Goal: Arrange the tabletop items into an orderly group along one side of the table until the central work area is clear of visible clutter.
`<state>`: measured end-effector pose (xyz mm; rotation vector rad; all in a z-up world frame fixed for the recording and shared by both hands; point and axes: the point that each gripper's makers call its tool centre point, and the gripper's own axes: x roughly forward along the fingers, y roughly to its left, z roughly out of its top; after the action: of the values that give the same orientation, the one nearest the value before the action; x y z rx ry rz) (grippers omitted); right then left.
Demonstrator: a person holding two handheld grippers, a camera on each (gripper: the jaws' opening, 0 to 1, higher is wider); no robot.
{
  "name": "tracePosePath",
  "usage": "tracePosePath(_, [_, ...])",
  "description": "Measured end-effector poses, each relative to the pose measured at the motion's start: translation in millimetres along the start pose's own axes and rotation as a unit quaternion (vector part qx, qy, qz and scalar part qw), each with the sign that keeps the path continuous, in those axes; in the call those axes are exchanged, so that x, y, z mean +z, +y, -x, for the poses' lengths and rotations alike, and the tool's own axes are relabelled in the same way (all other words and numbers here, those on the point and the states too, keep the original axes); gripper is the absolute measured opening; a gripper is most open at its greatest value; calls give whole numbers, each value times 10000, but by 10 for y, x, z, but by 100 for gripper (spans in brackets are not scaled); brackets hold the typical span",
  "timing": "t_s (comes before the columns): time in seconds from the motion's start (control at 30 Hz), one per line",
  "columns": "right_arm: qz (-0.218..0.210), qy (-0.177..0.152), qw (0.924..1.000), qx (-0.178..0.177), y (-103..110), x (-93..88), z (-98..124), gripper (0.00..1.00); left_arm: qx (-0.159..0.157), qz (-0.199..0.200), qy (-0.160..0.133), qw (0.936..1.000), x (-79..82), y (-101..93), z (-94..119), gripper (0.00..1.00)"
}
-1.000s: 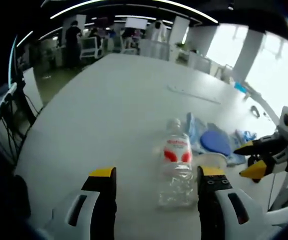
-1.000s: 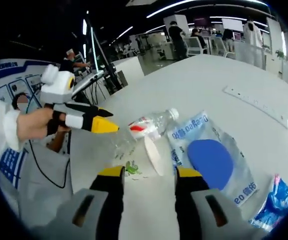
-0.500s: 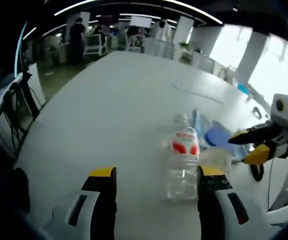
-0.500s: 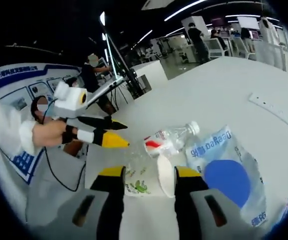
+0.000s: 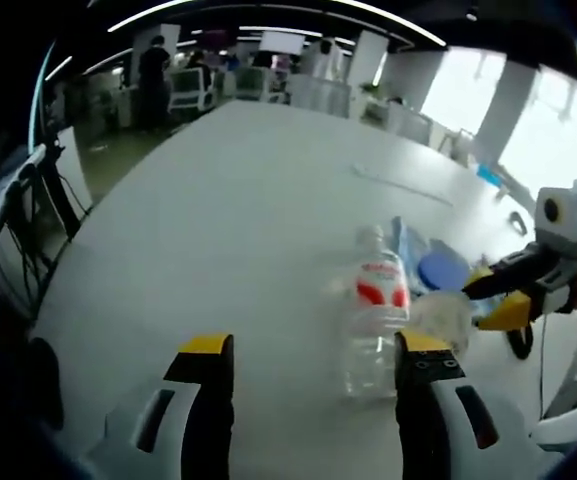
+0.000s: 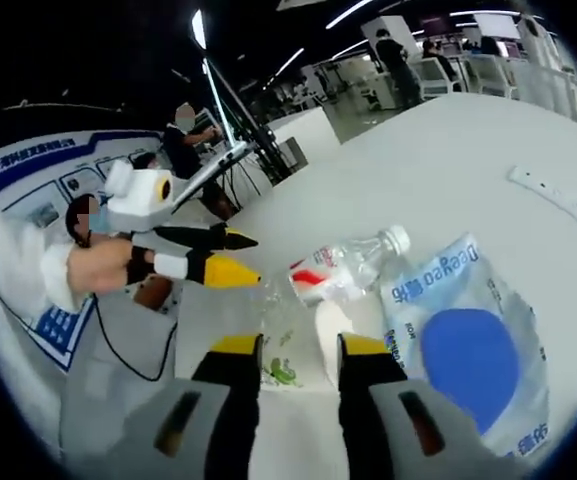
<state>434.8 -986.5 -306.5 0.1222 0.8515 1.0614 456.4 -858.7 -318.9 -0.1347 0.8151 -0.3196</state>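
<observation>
Barely begun, by the look of it. Broad white table (image 5: 218, 220), mostly bare across its middle and far end, with the clutter bunched near one edge close to the person.

Largest of the loose things: a clear plastic bag with blue print holding a round blue disc (image 6: 473, 345), flat on the table. Touching its edge, a clear plastic water bottle with a red-and-white label (image 6: 343, 272), on its side, white cap pointing away toward the far edge. Just beside the bottle's base, a white paper cup (image 6: 330, 335), tipped over, and a crumpled clear wrapper with green print (image 6: 278, 365) next to that. All four still loose and unaligned, none squared up along an edge.

Right gripper (image 6: 298, 350): jaws narrowed around the cup's rim, contact too blurred to call a grip. Left gripper (image 5: 313, 350): jaws wide apart, bottle lying just ahead between them, nothing held.

Left to do, most likely: stand the bottle and cup, flatten the bag, line everything up along one side.
</observation>
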Motion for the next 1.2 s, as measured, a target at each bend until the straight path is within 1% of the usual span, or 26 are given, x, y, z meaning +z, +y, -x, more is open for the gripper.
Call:
tracePosePath(0.07, [-53,-22,10000,57,13,-5,-15,16,-12,30,-23,10000,4,3,3,61])
tracePosePath(0.13, [-143,-36,9998,107,19,-20,-26,12,-22,58,-70,10000,15,10,12,61])
tracePosePath(0.23, [12,-8,9999,110,49,-48,-18,4,-3,76,-59,10000,6,40,19,61])
tracePosePath(0.33, [-140,-109,9997,194,89,-29,11,3,10,95,-53,9999,-4,59,20,61])
tracePosePath(0.43, [-152,-149,9993,294,134,-34,46,1,15,149,-61,9999,-13,63,16,61])
tracePosePath(0.53, [-175,-222,9987,415,224,0,109,0,13,191,-50,9998,-27,57,8,61])
tracePosePath(0.57, [-58,-267,9984,503,273,25,133,0,12,196,-36,9998,-36,51,6,61])
tracePosePath(0.6, [21,-257,9984,499,291,28,148,0,8,204,-26,9998,-40,42,6,61])
tracePosePath(0.7, [322,-99,9982,490,350,-11,190,0,-25,234,-63,9997,-27,2,7,61])
tracePosePath(0.77, [412,-49,9980,476,378,-31,206,0,-58,223,-78,9997,-15,-30,7,61])
tracePosePath(0.87, [489,-81,9977,459,423,-19,252,0,-85,194,-78,9997,-9,-69,12,61])
tracePosePath(0.97, [682,-65,9971,346,421,2,303,0,-98,156,-42,9998,-29,-100,16,61])
tracePosePath(1.07, [1079,47,9940,154,403,2,367,0,-102,151,-23,9998,-48,-124,19,61])
tracePosePath(1.2, [1289,93,9916,-2,414,8,420,0,-135,142,-10,9998,-65,-178,8,62])
